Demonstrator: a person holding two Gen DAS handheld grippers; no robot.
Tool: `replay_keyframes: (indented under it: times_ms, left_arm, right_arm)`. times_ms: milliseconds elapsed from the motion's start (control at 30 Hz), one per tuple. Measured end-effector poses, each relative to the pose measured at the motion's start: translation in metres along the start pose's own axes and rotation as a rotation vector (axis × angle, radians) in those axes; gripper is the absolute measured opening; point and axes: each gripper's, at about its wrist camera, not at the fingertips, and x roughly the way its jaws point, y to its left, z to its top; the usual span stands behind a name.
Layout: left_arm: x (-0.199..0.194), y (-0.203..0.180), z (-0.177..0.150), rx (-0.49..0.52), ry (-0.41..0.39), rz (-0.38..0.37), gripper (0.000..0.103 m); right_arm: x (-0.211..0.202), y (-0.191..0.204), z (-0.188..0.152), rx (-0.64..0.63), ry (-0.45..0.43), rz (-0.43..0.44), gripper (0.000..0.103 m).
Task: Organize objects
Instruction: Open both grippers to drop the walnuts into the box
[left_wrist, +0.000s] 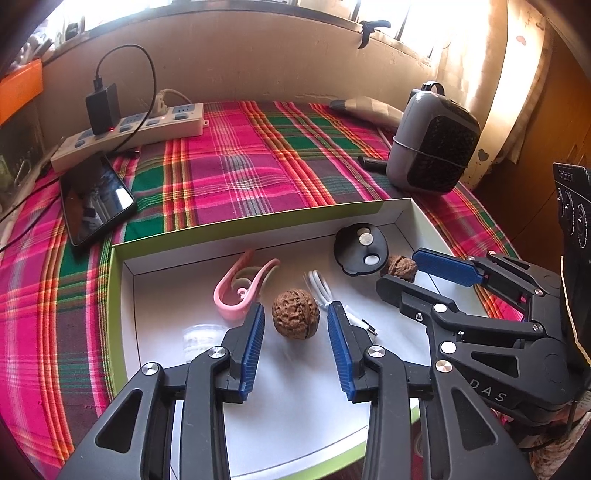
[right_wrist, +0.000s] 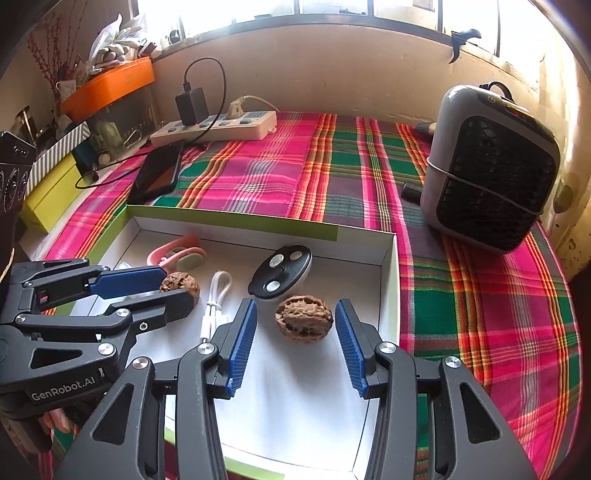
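A white box with a green rim (left_wrist: 258, 218) (right_wrist: 236, 218) lies on the plaid cloth. Two brown walnuts rest on its floor. One walnut (left_wrist: 295, 314) (right_wrist: 181, 282) sits between the blue pads of my left gripper (left_wrist: 296, 307) (right_wrist: 178, 284), with a gap on each side. The other walnut (right_wrist: 304, 320) (left_wrist: 402, 267) sits between the pads of my right gripper (right_wrist: 296, 303) (left_wrist: 399, 269), also untouched. Both grippers are open and point down into the box, side by side. The box also holds a pink clip (left_wrist: 240, 288), a white cable (right_wrist: 218, 299) and a black disc (left_wrist: 360, 249) (right_wrist: 280, 271).
A white power strip (left_wrist: 129, 134) with a black charger stands at the back left, and a dark phone (left_wrist: 98, 197) lies in front of it. A grey heater (right_wrist: 491, 166) stands at the back right. An orange box (right_wrist: 109, 86) and clutter fill the far left. A window sill runs behind.
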Motion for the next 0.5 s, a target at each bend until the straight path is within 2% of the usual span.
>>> replay_keyframes:
  times_ms: [500]
  left_arm:
    - [-0.037,-0.004,-0.015,0.009,-0.063,-0.001,0.034]
  right_arm:
    - [-0.031,0.008,-0.011,0.017,-0.043,-0.004,0.046]
